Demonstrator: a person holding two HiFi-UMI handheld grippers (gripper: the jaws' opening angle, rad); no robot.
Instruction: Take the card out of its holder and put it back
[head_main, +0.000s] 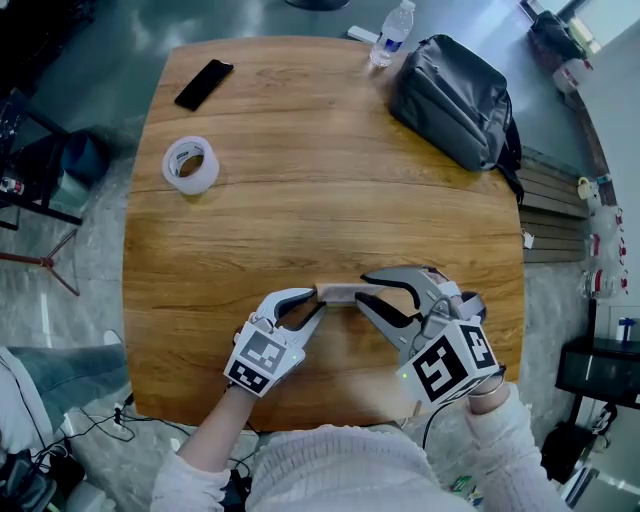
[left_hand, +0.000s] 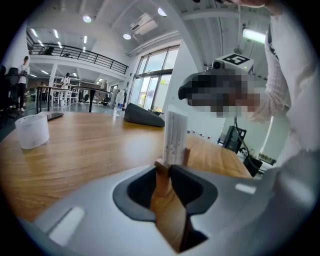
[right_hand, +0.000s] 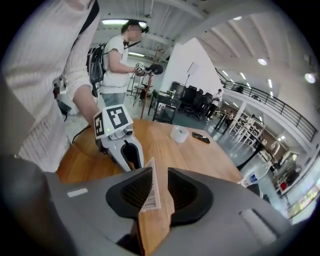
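A small wooden card holder (head_main: 340, 293) lies on the wooden table (head_main: 320, 190) near its front edge. My left gripper (head_main: 318, 300) comes in from the left and is shut on the holder's near end (left_hand: 162, 175). In the left gripper view a white printed card (left_hand: 175, 137) stands upright in the holder's slot. My right gripper (head_main: 362, 288) reaches in from the right with its jaws apart. In the right gripper view the card (right_hand: 150, 192) stands between the jaws and leans against the left pad, with a gap to the right pad.
A roll of tape (head_main: 190, 164) and a black phone (head_main: 204, 84) lie at the table's far left. A grey bag (head_main: 455, 100) and a water bottle (head_main: 393, 32) sit at the far right. A person (right_hand: 117, 65) stands beyond the table.
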